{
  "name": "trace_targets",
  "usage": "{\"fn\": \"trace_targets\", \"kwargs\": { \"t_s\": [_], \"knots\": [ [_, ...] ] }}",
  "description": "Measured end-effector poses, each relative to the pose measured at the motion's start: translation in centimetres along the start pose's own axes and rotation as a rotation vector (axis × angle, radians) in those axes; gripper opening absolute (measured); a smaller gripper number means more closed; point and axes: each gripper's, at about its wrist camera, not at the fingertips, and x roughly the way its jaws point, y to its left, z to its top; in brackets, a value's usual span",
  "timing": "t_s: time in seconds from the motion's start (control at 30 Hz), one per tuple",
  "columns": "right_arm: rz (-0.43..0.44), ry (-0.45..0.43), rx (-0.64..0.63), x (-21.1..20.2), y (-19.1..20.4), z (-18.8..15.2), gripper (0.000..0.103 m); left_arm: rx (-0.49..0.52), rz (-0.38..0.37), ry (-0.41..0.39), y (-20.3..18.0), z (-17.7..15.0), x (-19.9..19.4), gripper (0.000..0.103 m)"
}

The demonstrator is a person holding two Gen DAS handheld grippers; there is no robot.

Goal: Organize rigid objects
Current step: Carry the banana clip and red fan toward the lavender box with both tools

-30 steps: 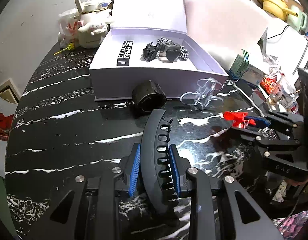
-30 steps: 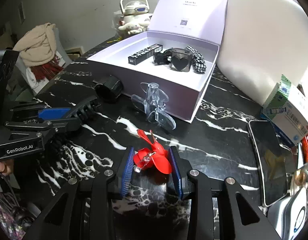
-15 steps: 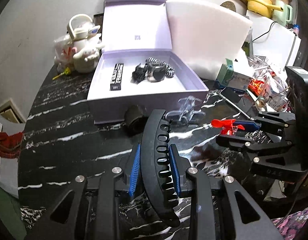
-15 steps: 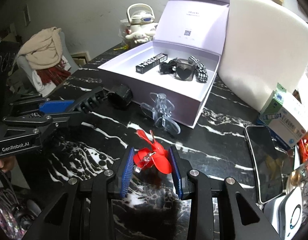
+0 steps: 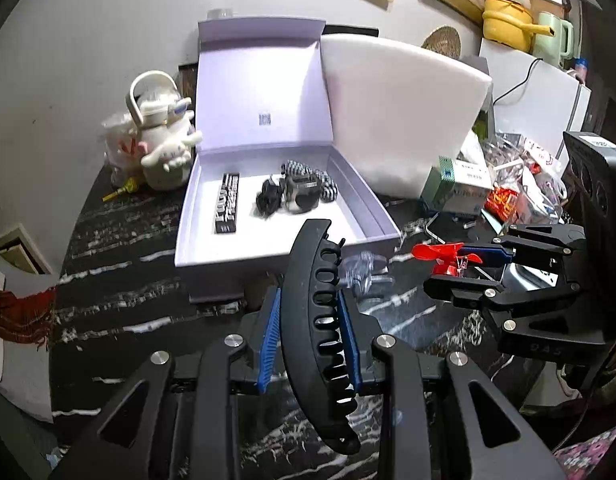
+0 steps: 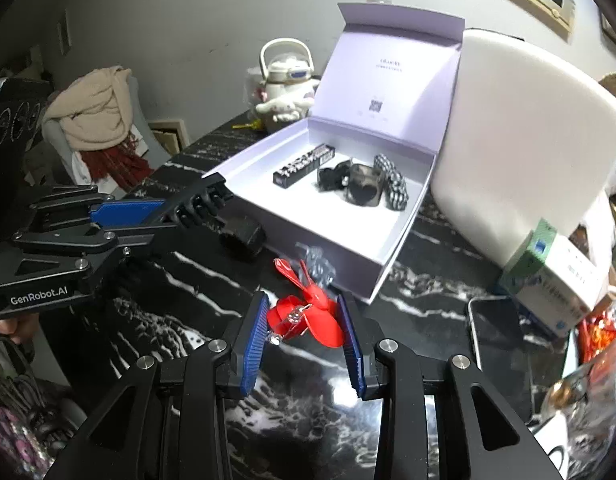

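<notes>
My left gripper (image 5: 310,314) is shut on a long black hair claw (image 5: 314,320), held above the black marble table (image 5: 120,312). My right gripper (image 6: 304,324) is shut on a small red hair clip (image 6: 308,318), also lifted. Each gripper shows in the other's view: the right gripper (image 5: 474,266) with the red hair clip (image 5: 440,252), the left gripper (image 6: 148,220) with the black hair claw (image 6: 200,204). Ahead lies an open lilac box (image 5: 360,208) (image 6: 388,256) holding a black labelled bar (image 5: 227,208), a black clip (image 5: 268,200) and a checked scrunchie (image 6: 394,184).
A clear hair clip (image 5: 362,268) (image 6: 318,262) and a black cuff-like piece (image 6: 244,236) lie in front of the box. A white foam block (image 5: 404,116), a cartoon kettle (image 5: 160,140), a phone (image 6: 496,332), a green-and-white carton (image 6: 556,280) and snack bags crowd the right.
Both grippers have risen from the table with their clips still held. The box and its contents now sit lower and farther off in both views.
</notes>
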Motion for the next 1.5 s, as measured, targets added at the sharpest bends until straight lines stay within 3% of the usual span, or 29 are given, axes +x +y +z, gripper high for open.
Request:
{"fn": "trace_targets", "kwargs": {
  "t_s": [0.57,1.07,1.5],
  "knots": [
    [-0.004,-0.103,-0.094,-1.6,-0.9,5.3,0.035,-0.002,0.062,-0.068,2.0,5.2,0.5,0.028],
    [0.012,-0.138,-0.063,1.0,-3.3,9.3,0.035,0.007,0.113,-0.11,4.2,10.1,2.3,0.028],
    [-0.025,-0.151,-0.038,3.5,-6.1,13.3,0.035,0.001,0.097,-0.116,5.4,14.1,5.9,0.028]
  ]
}}
